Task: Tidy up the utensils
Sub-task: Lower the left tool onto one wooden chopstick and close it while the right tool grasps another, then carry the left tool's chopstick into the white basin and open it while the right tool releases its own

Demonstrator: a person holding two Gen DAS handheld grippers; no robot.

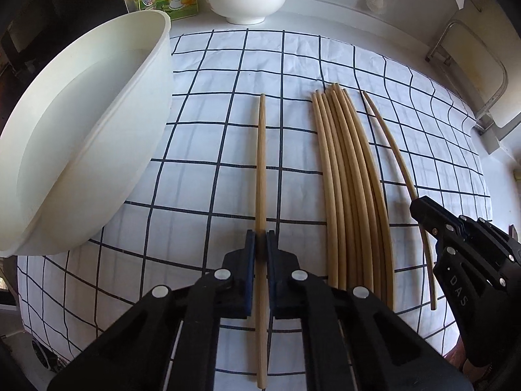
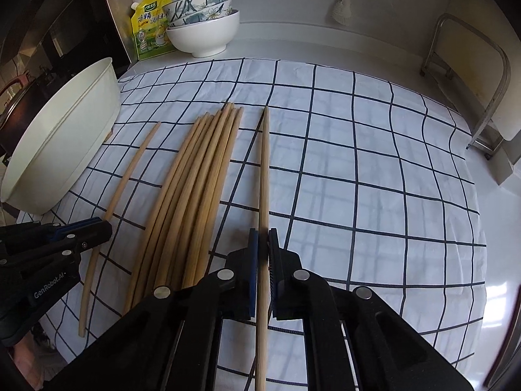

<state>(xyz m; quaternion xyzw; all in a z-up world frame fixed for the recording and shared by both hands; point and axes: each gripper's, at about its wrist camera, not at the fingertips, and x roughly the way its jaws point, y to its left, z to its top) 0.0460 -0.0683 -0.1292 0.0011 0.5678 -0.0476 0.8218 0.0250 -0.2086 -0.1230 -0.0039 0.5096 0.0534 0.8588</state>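
Wooden chopsticks lie on a white cloth with a dark grid. My left gripper (image 1: 260, 241) is shut on a single chopstick (image 1: 261, 163) left of a bundle of several chopsticks (image 1: 351, 179). My right gripper (image 2: 263, 239) is shut on another single chopstick (image 2: 265, 169) right of the same bundle (image 2: 198, 189). In the left wrist view the right gripper (image 1: 423, 210) sits over its chopstick (image 1: 390, 140). In the right wrist view the left gripper (image 2: 94, 224) sits over its chopstick (image 2: 130, 172).
A large white basin (image 1: 81, 137) stands on the cloth's left edge and shows in the right wrist view (image 2: 65, 140). Stacked bowls (image 2: 205, 29) and a yellow seasoning pouch (image 2: 148, 26) stand at the back. A metal rack (image 2: 472, 75) stands at the right.
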